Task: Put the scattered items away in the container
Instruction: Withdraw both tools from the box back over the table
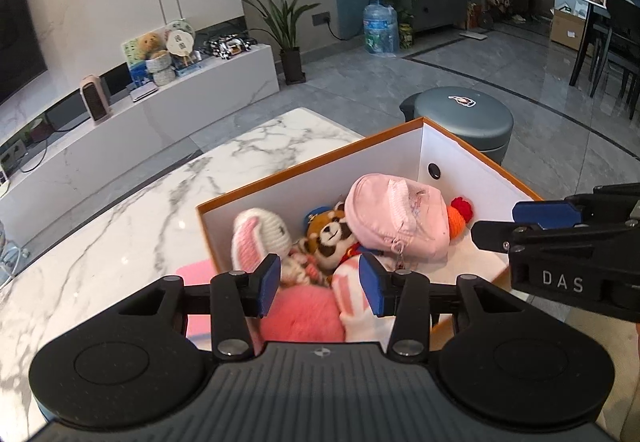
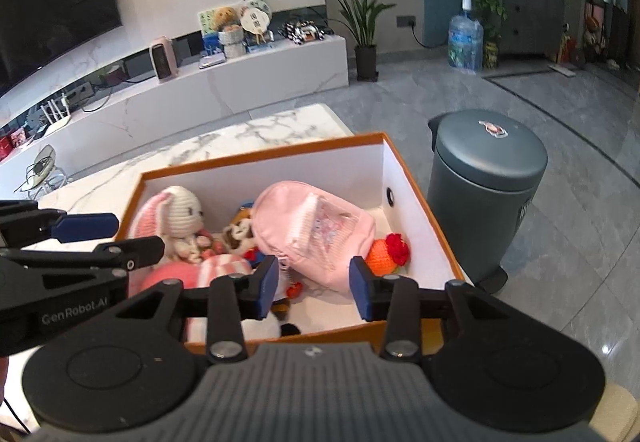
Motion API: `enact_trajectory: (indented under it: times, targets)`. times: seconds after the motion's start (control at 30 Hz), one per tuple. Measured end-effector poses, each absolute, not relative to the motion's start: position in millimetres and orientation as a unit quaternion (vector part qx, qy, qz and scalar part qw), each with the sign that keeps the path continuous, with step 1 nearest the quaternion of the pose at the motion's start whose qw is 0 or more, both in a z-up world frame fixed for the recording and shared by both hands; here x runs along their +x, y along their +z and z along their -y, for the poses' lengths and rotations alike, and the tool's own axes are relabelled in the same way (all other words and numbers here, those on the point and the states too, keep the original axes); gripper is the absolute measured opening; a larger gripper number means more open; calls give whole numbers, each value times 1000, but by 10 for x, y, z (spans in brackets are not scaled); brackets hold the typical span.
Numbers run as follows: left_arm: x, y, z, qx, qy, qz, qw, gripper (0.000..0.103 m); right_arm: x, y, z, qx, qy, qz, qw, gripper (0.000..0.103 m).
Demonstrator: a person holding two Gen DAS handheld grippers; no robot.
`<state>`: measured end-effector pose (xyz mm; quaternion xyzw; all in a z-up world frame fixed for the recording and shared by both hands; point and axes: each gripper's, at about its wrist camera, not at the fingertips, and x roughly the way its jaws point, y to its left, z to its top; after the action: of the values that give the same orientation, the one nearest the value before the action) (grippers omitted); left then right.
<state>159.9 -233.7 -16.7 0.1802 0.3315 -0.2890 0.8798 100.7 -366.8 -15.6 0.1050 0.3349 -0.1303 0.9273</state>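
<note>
An orange-rimmed box with white inside walls (image 1: 328, 178) (image 2: 256, 158) stands on the marble table. In it lie a pink pouch (image 1: 396, 218) (image 2: 316, 226), a white-and-pink knitted rabbit (image 1: 260, 238) (image 2: 180, 214), a brown raccoon plush (image 1: 330, 234) (image 2: 240, 230), an orange-and-red knitted toy (image 1: 460, 218) (image 2: 390, 250), a pink round plush (image 1: 300, 310) (image 2: 168, 274) and a pink-striped soft item (image 1: 352, 294) (image 2: 224, 266). My left gripper (image 1: 319, 284) is open and empty above the box's near side. My right gripper (image 2: 313, 292) is open and empty above the near edge; it also shows in the left wrist view (image 1: 528, 226).
The marble table (image 1: 132, 226) (image 2: 248, 130) extends left of the box. A grey-green lidded bin (image 1: 464, 118) (image 2: 488, 186) stands on the floor beyond the box. A white TV bench (image 1: 160, 114) with small items and a potted plant (image 1: 288, 26) lie further back.
</note>
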Motion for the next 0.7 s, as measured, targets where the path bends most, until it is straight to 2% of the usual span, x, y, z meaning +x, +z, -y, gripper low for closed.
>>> enact_trajectory:
  times: [0.33,0.7]
  targets:
    - [1290,-73,1775,162,-250,-312,902,51,765,-2,3106,64,-96,-328,938,43]
    - [1224,-205,819,128,-164,-331,920,51,766,-70,2293,16,-20,-342,939,45]
